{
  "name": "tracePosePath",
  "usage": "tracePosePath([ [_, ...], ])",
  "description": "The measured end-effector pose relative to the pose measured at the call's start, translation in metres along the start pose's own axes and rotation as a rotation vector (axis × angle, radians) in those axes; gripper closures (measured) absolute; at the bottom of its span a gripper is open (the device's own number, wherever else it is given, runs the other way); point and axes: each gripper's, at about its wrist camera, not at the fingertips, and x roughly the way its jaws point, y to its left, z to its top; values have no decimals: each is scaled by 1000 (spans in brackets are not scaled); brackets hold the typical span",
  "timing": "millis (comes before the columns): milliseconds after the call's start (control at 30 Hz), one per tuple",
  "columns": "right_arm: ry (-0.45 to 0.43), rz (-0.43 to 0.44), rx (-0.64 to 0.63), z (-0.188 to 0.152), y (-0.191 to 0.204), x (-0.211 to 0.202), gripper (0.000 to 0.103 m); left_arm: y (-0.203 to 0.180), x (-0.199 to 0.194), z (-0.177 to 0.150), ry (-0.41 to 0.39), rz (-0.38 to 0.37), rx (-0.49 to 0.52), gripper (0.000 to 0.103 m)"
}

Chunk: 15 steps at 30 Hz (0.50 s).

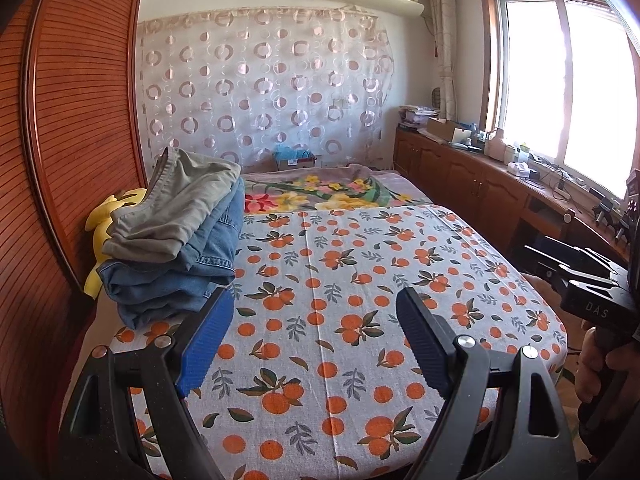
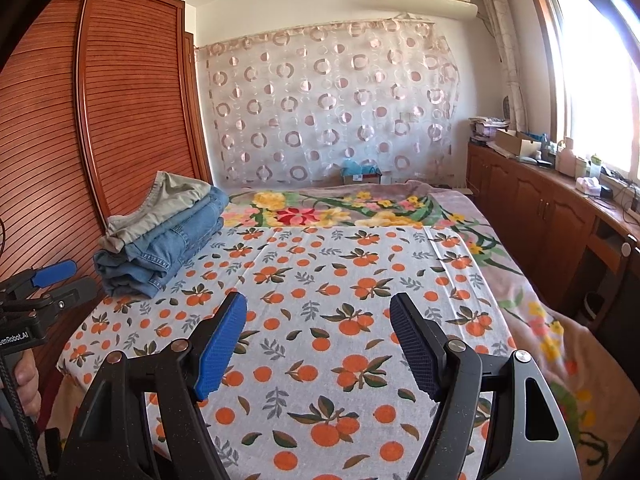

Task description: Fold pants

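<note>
Jaws of both grippers stand wide apart with nothing between them. Left gripper (image 1: 316, 332) and right gripper (image 2: 320, 336) hover over the orange-print sheet (image 1: 340, 280) covering the bed (image 2: 460, 208). Folded pants (image 1: 172, 240), a grey-green pair stacked on blue denim, lie at ten o'clock of the sheet in both views, beside the slatted wooden wardrobe (image 2: 132, 112). At three o'clock in the left wrist view, a hand (image 1: 600, 364) grips the right gripper's handle.
</note>
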Motion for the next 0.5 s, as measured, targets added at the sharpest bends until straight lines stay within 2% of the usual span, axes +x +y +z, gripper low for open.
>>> tracePosePath([
  [500, -1, 4, -5, -2, 0, 5, 27, 1, 0, -1, 3, 1, -1, 19],
])
